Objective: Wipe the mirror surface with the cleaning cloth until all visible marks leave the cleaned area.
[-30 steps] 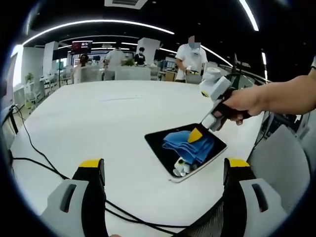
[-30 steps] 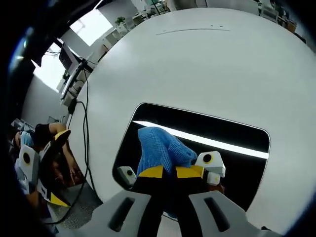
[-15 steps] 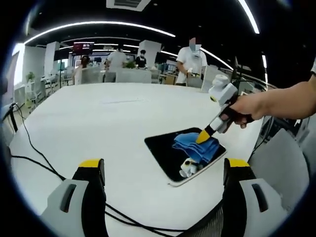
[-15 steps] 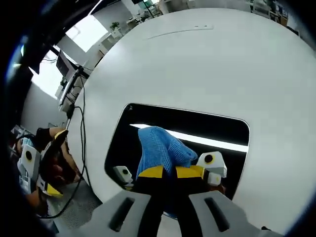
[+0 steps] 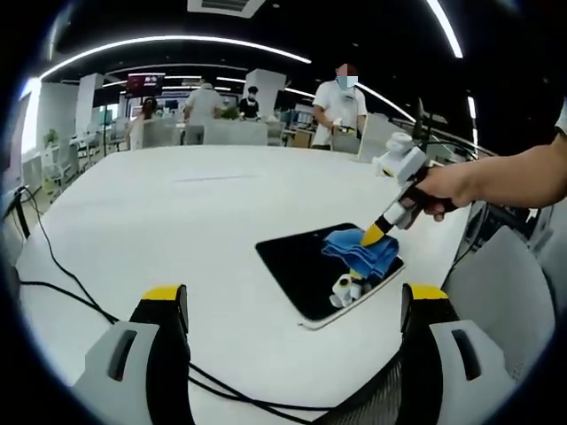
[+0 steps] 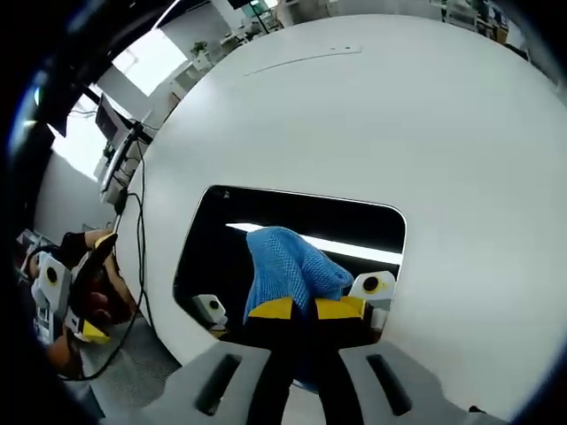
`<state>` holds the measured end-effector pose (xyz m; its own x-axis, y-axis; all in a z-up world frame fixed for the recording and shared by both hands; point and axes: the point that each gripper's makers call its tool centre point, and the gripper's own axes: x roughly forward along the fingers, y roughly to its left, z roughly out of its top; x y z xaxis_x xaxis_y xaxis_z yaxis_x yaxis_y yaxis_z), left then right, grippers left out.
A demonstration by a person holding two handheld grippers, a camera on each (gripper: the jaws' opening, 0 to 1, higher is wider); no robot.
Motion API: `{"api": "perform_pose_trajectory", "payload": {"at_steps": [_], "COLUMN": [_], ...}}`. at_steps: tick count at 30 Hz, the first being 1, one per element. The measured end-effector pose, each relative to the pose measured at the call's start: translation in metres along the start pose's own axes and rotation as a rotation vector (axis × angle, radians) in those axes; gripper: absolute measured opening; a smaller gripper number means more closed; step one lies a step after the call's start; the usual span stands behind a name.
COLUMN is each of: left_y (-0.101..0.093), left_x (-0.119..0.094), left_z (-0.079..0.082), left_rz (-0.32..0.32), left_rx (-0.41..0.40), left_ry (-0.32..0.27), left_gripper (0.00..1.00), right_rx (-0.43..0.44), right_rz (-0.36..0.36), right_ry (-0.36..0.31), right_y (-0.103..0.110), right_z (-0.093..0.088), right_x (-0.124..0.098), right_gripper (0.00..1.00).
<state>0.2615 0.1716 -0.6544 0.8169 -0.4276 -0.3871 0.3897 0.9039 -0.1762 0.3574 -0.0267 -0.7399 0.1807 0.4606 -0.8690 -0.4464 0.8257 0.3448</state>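
A flat dark mirror [image 5: 310, 270] [image 6: 266, 239] with rounded corners lies on the white table [image 5: 177, 221]. A blue mesh cleaning cloth [image 5: 363, 251] [image 6: 288, 270] rests on the mirror's right part. My right gripper [image 6: 304, 309] is shut on the cloth and presses it to the glass; in the left gripper view it comes in from the right, held by a hand, with its yellow tip [image 5: 374, 235] on the cloth. My left gripper [image 5: 292, 305] stays open low in front of the table, well short of the mirror, with nothing between its jaws.
Black cables [image 5: 62, 274] run over the table's near left edge. A grey chair [image 5: 505, 301] stands at the right. People [image 5: 341, 102] and desks fill the far background. The other gripper, held by a hand [image 6: 66, 292], shows at the left of the right gripper view.
My right gripper has dragged the cloth across the mirror toward its right edge. The left gripper has stayed still and open.
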Motion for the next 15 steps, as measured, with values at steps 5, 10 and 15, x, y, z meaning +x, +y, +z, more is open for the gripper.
{"api": "perform_pose_trajectory", "payload": {"at_steps": [5,10,15], "left_y": [-0.001,-0.001,-0.001], "left_x": [-0.001,0.000,0.000], "left_z": [0.000,-0.002,-0.003], "left_rz": [-0.003,-0.004,-0.004], "left_rx": [0.010,0.006,-0.001], "left_ry": [0.001,0.014,0.018], "left_gripper": [0.99,0.99,0.99], "right_rx": [0.016,0.029,0.044], "right_rz": [-0.004,-0.009,-0.017], "right_ry": [-0.004,-0.006,-0.011], "right_y": [-0.008,-0.014,-0.024], "right_z": [-0.001,-0.003,-0.005], "right_x": [-0.003,-0.008,-0.012], "right_gripper": [0.01,0.01,0.01]}}
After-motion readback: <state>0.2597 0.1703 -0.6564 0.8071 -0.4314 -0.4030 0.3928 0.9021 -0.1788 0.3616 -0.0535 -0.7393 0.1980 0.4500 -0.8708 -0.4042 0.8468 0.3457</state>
